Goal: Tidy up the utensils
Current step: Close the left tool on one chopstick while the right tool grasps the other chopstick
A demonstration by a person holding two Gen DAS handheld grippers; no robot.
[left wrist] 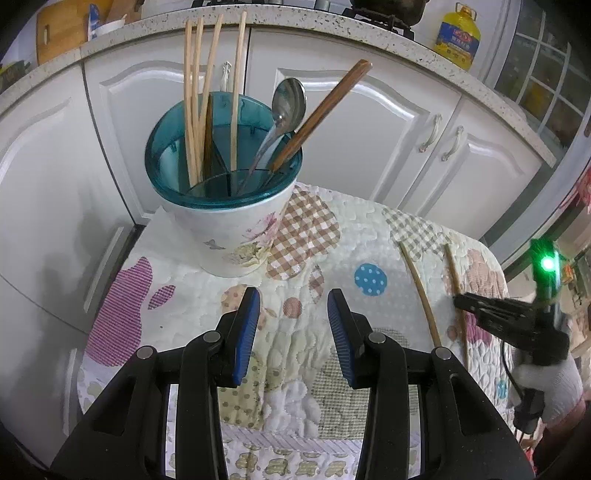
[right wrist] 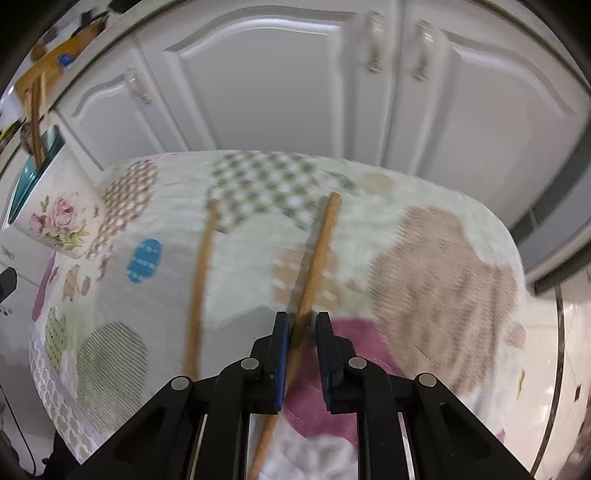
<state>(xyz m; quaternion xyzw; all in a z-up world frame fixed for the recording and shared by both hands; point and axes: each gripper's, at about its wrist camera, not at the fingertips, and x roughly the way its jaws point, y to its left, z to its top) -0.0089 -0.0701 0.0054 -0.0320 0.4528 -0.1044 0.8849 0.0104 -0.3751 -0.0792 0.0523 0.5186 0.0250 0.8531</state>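
A white floral utensil holder with a teal rim [left wrist: 236, 192] stands on the quilted table; it holds several bamboo chopsticks [left wrist: 195, 96], a metal spoon [left wrist: 286, 107] and a brown wooden handle [left wrist: 321, 114]. It also shows in the right wrist view [right wrist: 55, 218]. Two chopsticks lie on the cloth: one [left wrist: 421, 291] [right wrist: 201, 273] loose, the other [left wrist: 456, 291] [right wrist: 317, 258] between my right gripper's jaws. My right gripper [right wrist: 302, 317] [left wrist: 461, 301] has narrowed around that chopstick, a small gap still showing. My left gripper [left wrist: 293, 299] is open and empty in front of the holder.
The patchwork quilt [left wrist: 325, 236] covers a small table that ends close on the right and front. White cabinet doors [left wrist: 369, 147] stand behind it. A speckled counter [left wrist: 332, 22] above carries a yellow oil bottle [left wrist: 458, 37] and a cutting board [left wrist: 62, 29].
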